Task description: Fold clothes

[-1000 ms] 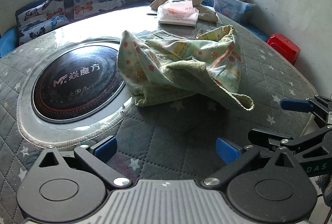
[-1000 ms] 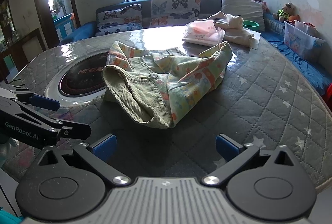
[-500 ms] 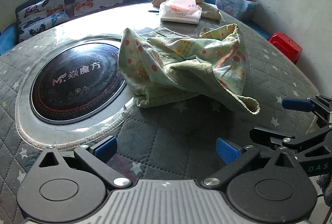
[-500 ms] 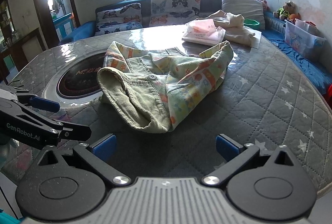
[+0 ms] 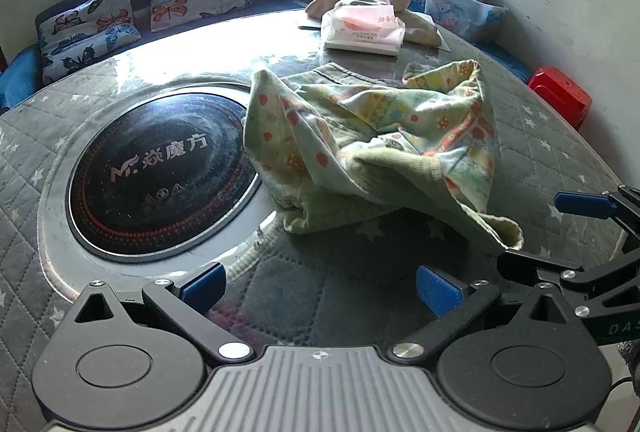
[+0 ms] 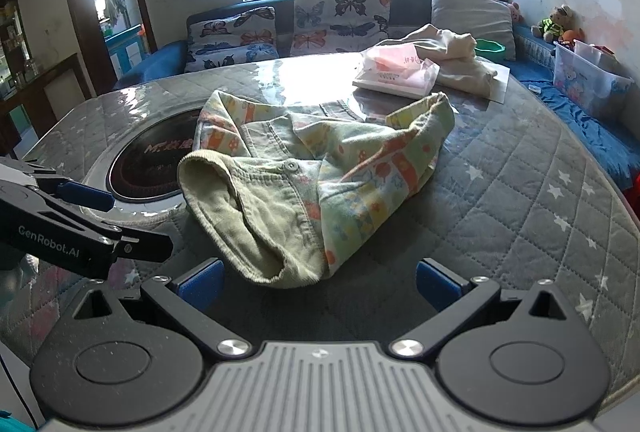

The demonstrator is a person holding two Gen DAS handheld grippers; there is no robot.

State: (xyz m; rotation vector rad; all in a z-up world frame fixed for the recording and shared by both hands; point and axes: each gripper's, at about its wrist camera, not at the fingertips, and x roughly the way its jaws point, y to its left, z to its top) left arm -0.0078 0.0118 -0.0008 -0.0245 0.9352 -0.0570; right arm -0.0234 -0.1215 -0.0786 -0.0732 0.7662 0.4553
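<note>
Crumpled green patterned garment [image 5: 368, 156] heaped mid-table on the quilted cover [image 5: 560, 152], one edge lapping the round black cooktop [image 5: 160, 172], both the left gripper [image 5: 320, 282] and right gripper [image 6: 318, 278] spread wide, hovering just short of it, gripping nothing.

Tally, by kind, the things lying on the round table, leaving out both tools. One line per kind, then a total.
Patterned garment: 1
Beige garment: 1
Pink plastic packet: 1
White paper sheet: 1
Total: 4
</note>
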